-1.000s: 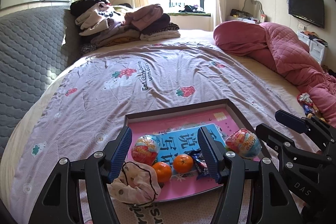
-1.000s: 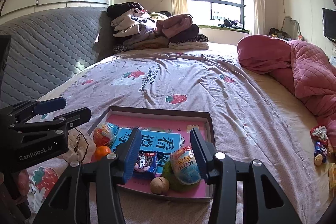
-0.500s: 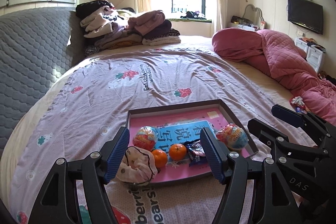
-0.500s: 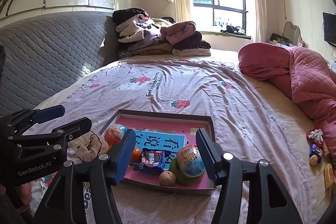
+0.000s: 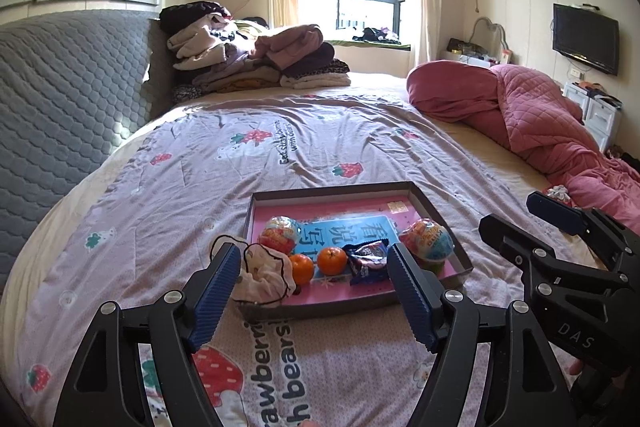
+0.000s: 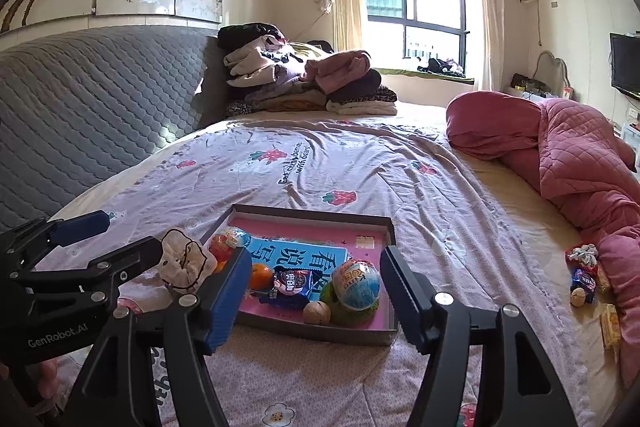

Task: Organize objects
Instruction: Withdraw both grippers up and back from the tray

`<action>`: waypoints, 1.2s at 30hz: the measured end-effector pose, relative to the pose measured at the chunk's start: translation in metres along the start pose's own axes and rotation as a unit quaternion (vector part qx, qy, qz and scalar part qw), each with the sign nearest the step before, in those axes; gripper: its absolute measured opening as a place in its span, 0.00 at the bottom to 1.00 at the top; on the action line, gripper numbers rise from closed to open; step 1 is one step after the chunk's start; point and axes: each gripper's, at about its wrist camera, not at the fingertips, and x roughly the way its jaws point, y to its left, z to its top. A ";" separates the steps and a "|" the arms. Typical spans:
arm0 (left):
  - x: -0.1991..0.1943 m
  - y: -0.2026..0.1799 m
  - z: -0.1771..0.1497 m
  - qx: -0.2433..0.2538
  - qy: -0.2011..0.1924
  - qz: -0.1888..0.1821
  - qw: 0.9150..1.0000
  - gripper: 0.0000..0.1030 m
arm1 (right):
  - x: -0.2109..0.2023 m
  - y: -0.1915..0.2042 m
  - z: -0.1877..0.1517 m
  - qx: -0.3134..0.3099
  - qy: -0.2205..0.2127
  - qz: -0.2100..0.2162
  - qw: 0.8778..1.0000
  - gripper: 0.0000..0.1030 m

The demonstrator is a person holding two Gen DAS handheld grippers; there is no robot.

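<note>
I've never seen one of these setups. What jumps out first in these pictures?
A shallow tray with a pink floor sits on the strawberry-print bedspread, holding two oranges, bright toy eggs and a blue booklet. In front hang the left claw and right claw, jaws opening, gripping nothing. A pink quilt is heaped at right.

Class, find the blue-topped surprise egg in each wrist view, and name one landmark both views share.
Left wrist view: blue-topped surprise egg at the tray's right edge, right of centre.
Right wrist view: egg near the tray's front right corner, low centre.
Shared landmark: blue booklet in the tray.
</note>
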 end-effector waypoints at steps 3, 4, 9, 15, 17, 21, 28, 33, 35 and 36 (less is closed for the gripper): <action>-0.004 0.001 -0.006 -0.003 0.003 0.001 1.000 0.75 | -0.006 0.001 -0.004 0.003 0.001 -0.002 1.000 0.65; -0.005 0.001 -0.008 -0.003 0.004 0.002 1.000 0.75 | -0.007 0.001 -0.006 0.002 0.002 -0.003 1.000 0.65; -0.011 0.005 -0.018 -0.009 -0.001 0.012 1.000 0.75 | -0.011 0.004 -0.014 0.001 0.003 -0.003 1.000 0.65; -0.006 0.011 -0.034 -0.015 0.014 0.029 0.999 0.75 | -0.011 0.007 -0.027 -0.001 0.003 0.000 1.000 0.65; -0.003 0.011 -0.041 -0.014 0.019 0.032 0.999 0.75 | -0.010 0.008 -0.033 -0.002 0.005 0.002 1.000 0.65; 0.006 0.009 -0.058 -0.013 0.034 0.035 0.999 0.75 | -0.005 0.009 -0.045 -0.001 0.014 -0.001 1.000 0.68; 0.019 0.012 -0.083 -0.026 0.046 0.032 0.998 0.75 | 0.002 0.006 -0.068 0.009 0.018 -0.002 1.000 0.68; 0.026 0.010 -0.095 -0.027 0.050 0.031 0.998 0.75 | 0.008 0.001 -0.087 0.024 0.021 -0.008 0.999 0.68; 0.028 0.009 -0.099 -0.027 0.048 0.028 0.998 0.75 | 0.010 -0.004 -0.093 0.034 0.023 -0.011 0.999 0.68; 0.030 0.009 -0.101 -0.025 0.048 0.028 0.998 0.75 | 0.012 -0.006 -0.095 0.036 0.025 -0.012 0.999 0.68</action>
